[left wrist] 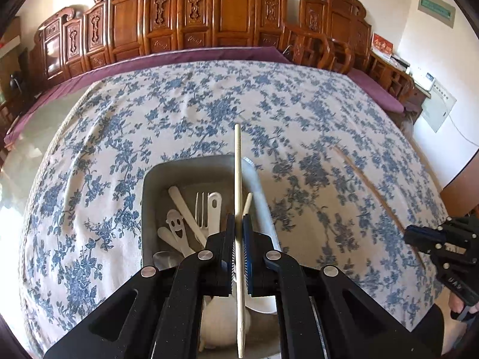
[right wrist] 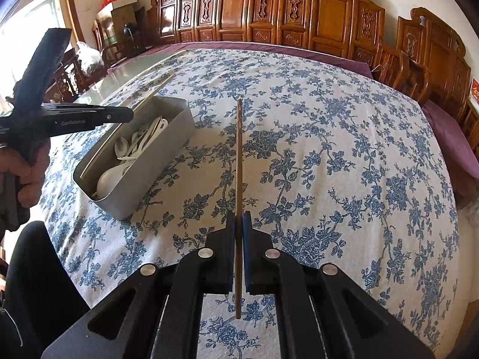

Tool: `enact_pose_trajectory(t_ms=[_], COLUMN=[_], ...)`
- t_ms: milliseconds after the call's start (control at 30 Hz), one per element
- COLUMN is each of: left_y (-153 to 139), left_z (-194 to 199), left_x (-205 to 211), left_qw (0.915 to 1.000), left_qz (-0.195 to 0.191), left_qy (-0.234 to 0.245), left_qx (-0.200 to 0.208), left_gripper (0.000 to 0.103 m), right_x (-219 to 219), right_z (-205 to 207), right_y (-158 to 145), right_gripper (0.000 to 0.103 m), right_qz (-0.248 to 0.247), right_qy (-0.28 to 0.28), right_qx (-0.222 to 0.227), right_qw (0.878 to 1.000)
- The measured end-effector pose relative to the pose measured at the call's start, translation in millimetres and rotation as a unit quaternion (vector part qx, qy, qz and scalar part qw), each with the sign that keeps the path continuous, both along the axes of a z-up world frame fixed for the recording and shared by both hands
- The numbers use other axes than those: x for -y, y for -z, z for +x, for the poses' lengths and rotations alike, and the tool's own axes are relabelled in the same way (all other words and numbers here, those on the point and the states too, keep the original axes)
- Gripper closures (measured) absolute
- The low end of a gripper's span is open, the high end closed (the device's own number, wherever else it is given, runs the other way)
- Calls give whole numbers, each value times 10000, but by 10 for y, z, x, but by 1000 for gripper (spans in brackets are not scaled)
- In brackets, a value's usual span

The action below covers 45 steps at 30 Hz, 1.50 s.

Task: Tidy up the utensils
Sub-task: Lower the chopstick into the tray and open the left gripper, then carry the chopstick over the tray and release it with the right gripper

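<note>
My left gripper (left wrist: 238, 224) is shut on a pale chopstick (left wrist: 238, 173) and holds it above a grey rectangular utensil box (left wrist: 146, 209). The box holds white plastic spoons, a fork (left wrist: 201, 209) and a smiley spatula (left wrist: 176, 227). My right gripper (right wrist: 238, 220) is shut on a brown chopstick (right wrist: 239, 155), held above the tablecloth to the right of the box (right wrist: 155, 161). In the left wrist view the right gripper (left wrist: 419, 236) shows at the far right with its brown chopstick (left wrist: 371, 188). The left gripper (right wrist: 113, 115) shows over the box in the right wrist view.
A blue-flowered white cloth (right wrist: 329, 149) covers the table. Carved wooden chairs and a screen (left wrist: 209, 15) line the far edge. Boxes (right wrist: 119, 3) stand at the back left. A person's hand (right wrist: 27, 170) holds the left gripper handle.
</note>
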<state>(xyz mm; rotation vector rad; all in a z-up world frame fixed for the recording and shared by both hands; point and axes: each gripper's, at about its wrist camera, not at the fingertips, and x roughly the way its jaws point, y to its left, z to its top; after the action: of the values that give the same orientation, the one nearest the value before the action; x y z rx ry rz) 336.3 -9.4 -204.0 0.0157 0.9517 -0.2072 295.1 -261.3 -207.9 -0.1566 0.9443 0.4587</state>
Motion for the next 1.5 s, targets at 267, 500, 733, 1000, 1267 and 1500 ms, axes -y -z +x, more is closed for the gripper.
enact_pose_trajectory(t_ms=[267,500,733,1000,1267,1500], left_y=[368,443,296,-43,-301,-431], left_z=[42,61,26,-173,-354,-477], left_x=[7,66,-22,-199,-525,-827], left_qw=[9993,9990,9994,9997,9989,9977], left_qz=[88,95,5,98,109,131], left_qy=[-30,-69,-190,-201,-338,-485], left_qx=[-351,-423,-288,87,316,462], left_gripper=[99,99,84,83,80,80], right_x=[36,48,-40,-312,-830,-1312], right_z=[19,2,-49,-90,-84,-10], right_y=[29,21,-68,-180,-239,-191], right_gripper=[97,97,97,97,97,97], right_qz=[17,24,84,228,419,573], right_qy=[36,51,-2,-171,-414,-498], right_qx=[-4,-7,64,116,45,-232], right_qw=[10000,10000,9999,9995,9983,9968])
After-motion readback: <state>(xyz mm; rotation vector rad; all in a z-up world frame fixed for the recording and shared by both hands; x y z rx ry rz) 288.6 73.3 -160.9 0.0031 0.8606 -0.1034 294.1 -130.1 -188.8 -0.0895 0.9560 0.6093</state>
